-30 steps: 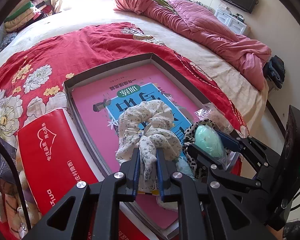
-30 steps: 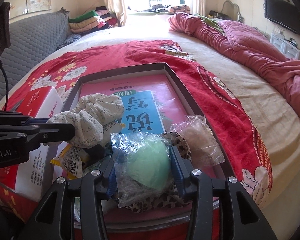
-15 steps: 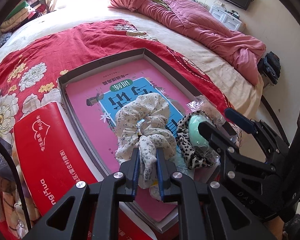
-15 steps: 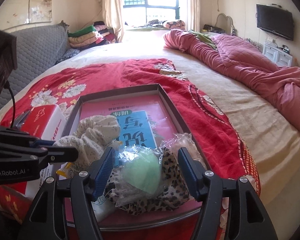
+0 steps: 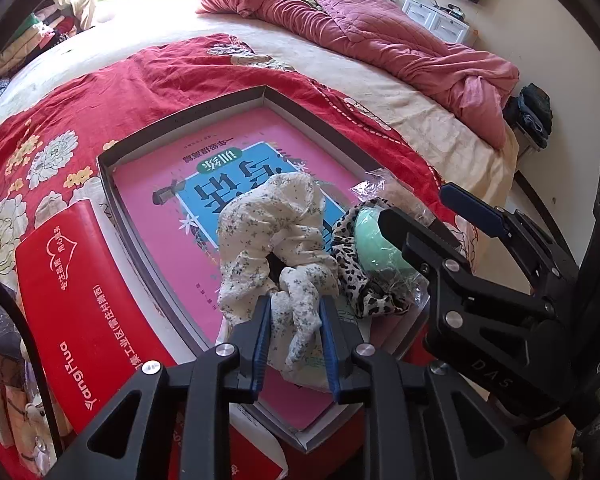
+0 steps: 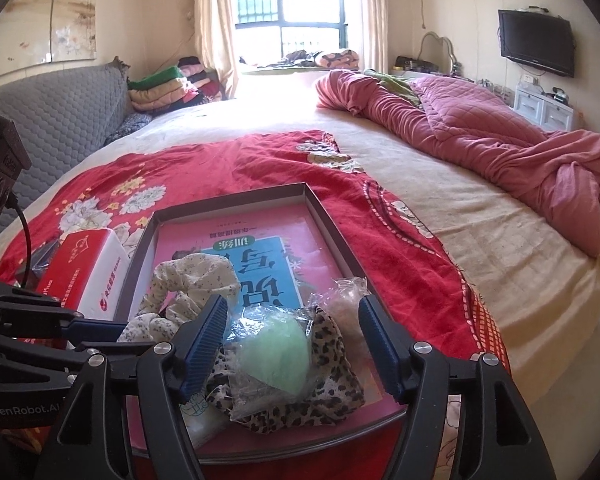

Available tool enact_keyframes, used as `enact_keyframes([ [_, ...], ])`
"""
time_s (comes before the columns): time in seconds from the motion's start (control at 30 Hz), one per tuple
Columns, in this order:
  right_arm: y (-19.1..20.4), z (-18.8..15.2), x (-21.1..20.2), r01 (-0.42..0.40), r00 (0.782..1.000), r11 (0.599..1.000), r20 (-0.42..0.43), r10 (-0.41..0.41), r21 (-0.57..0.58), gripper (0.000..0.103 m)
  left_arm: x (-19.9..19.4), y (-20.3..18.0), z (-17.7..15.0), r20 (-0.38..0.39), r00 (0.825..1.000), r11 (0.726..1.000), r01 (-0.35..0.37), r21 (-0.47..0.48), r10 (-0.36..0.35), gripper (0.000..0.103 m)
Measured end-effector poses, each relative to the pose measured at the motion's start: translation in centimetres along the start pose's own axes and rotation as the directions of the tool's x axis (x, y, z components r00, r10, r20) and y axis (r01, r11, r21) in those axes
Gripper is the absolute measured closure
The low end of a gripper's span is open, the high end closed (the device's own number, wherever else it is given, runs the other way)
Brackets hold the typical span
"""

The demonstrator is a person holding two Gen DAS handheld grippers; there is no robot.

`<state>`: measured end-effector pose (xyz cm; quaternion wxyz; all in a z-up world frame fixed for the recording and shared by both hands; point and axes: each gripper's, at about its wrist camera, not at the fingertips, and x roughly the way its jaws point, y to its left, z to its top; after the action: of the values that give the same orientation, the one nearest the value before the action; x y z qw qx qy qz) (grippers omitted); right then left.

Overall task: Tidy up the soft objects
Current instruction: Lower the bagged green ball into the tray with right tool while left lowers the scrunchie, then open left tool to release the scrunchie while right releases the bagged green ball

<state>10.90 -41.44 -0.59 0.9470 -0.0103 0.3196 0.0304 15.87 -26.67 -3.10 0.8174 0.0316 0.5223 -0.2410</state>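
The right claw (image 6: 292, 344) has just spread, dropping the bagged mint-green sponge (image 6: 274, 350) onto the leopard-print fabric scrunchie (image 6: 332, 376) at the grey cardboard tray's (image 6: 320, 208) five o'clock corner, while the left claw (image 5: 294, 330), loosening slightly, pinches the white floral fabric scrunchie (image 5: 268, 236).

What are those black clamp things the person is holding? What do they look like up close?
Two matching handheld tongs. The left tongs and right tongs each have angular matte-black plastic arms with triangular cut-outs and silver screw heads. Their fingers carry ribbed blue pads. White lettering reads "GenRobot.AI" on one body and "DAS" on the other. A black cable runs from the left one's housing.
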Motion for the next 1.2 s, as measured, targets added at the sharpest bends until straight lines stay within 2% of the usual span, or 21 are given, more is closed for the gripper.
enact_keyframes([
  [0.17, -0.2, 0.0, 0.0, 0.000, 1.000, 1.000, 0.002, 0.000, 0.013, 0.032, -0.2, -0.1, -0.1, 0.002, 1.000, 1.000, -0.027, 0.009, 0.027, 0.073],
  [0.6, -0.5, 0.2, -0.6, 0.032, 0.999, 0.999, 0.016, -0.032, 0.025, 0.032, -0.9, -0.3, -0.2, 0.018, 0.998, 0.998, -0.055, 0.031, 0.054, 0.067],
  [0.73, -1.0, 0.2, -0.7, 0.041, 0.999, 0.998, 0.018, -0.042, 0.055, 0.032, -1.1, -0.2, -0.3, 0.019, 0.998, 0.998, -0.057, 0.030, 0.056, 0.058],
  [1.2, -1.3, 0.1, -0.9, 0.067, 0.998, 0.994, 0.004, -0.068, 0.082, 0.031, -2.4, -0.3, -1.0, 0.025, 0.997, 0.997, -0.073, 0.038, 0.072, 0.051],
])
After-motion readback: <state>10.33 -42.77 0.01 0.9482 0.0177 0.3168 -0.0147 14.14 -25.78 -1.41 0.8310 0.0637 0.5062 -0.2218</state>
